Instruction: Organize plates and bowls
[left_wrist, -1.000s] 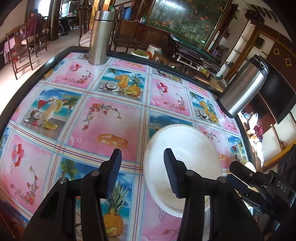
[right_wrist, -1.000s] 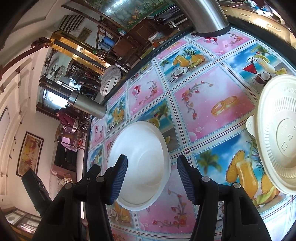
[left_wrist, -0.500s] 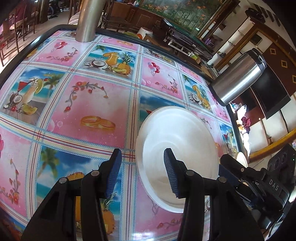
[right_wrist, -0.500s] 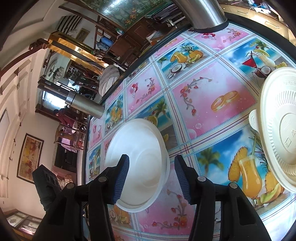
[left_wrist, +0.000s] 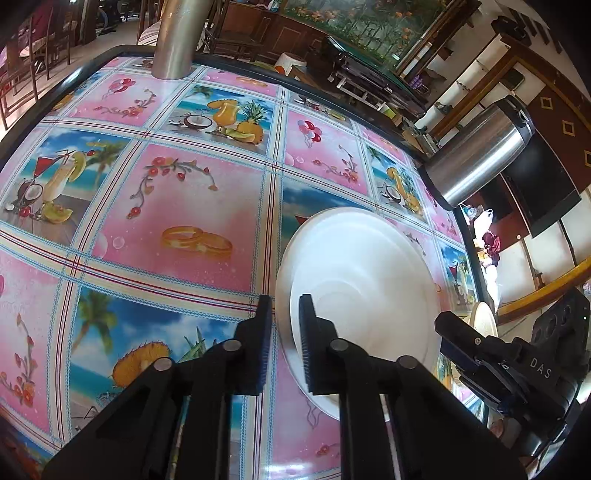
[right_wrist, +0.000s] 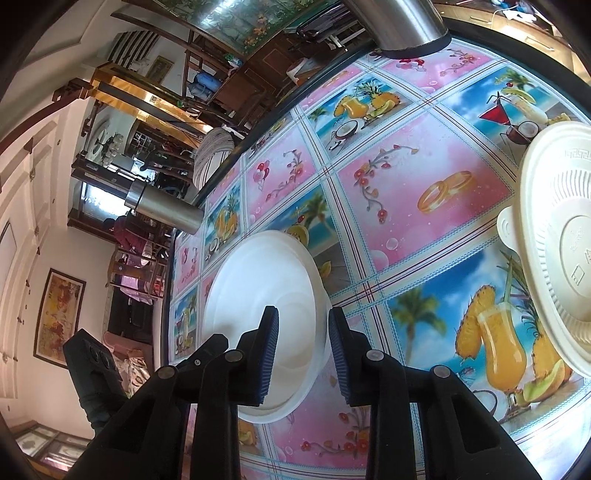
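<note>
Both grippers astride white bowl rim

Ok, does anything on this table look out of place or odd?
One thing: the cream plate at the right edge of the right wrist view lies upside down, ribbed underside up, overlapping a smaller cream piece. Nothing looks spilled or broken; the white bowl is right way up.

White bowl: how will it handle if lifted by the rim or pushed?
The bowl looks thin-walled and foam-like, so probably very light and may flex if pinched by the rim. Wide and shallow, so unlikely to tip. On the glossy tablecloth it will probably slide if pushed.
</note>
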